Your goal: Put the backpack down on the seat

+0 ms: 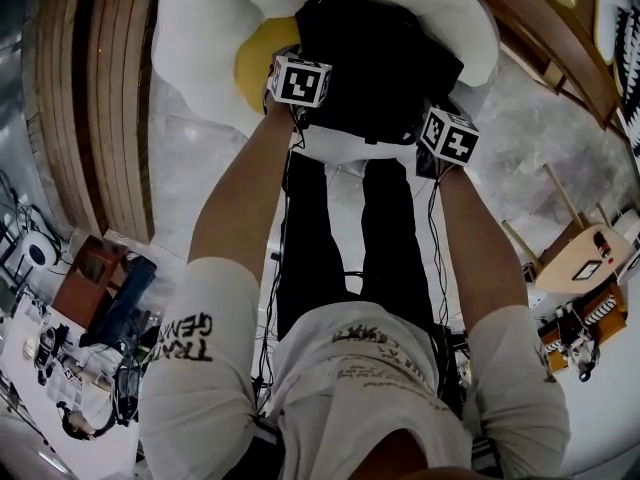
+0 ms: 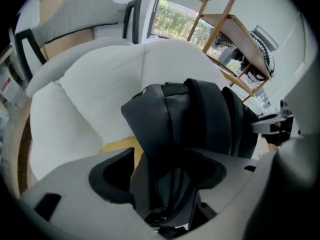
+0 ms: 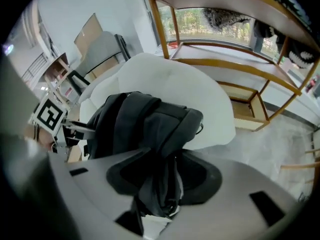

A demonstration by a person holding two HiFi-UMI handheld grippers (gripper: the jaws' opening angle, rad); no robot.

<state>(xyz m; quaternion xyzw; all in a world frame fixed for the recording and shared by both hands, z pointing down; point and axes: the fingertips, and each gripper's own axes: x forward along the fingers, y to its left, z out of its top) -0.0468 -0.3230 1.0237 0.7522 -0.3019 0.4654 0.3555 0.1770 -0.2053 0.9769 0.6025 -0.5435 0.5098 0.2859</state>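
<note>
A black backpack [image 1: 370, 68] lies on a white flower-shaped seat [image 1: 200, 38] with a yellow centre [image 1: 255, 58]. My left gripper [image 1: 310, 103] is at the pack's near left edge and my right gripper [image 1: 428, 120] at its near right edge; both point steeply down. In the left gripper view the jaws of my left gripper [image 2: 165, 184] stand wide, with a fold of the backpack [image 2: 190, 119] running loosely between them. In the right gripper view my right gripper [image 3: 162, 179] is partly open around a bunched strap of the backpack [image 3: 140, 124], and the pads do not press on it.
A slatted wooden bench [image 1: 95, 98] runs along the left of the seat. A wooden shelf unit [image 3: 240, 59] stands behind the seat on the right. A small wooden stool [image 1: 580, 258] is at my right, and a cluttered table [image 1: 60, 358] at my lower left.
</note>
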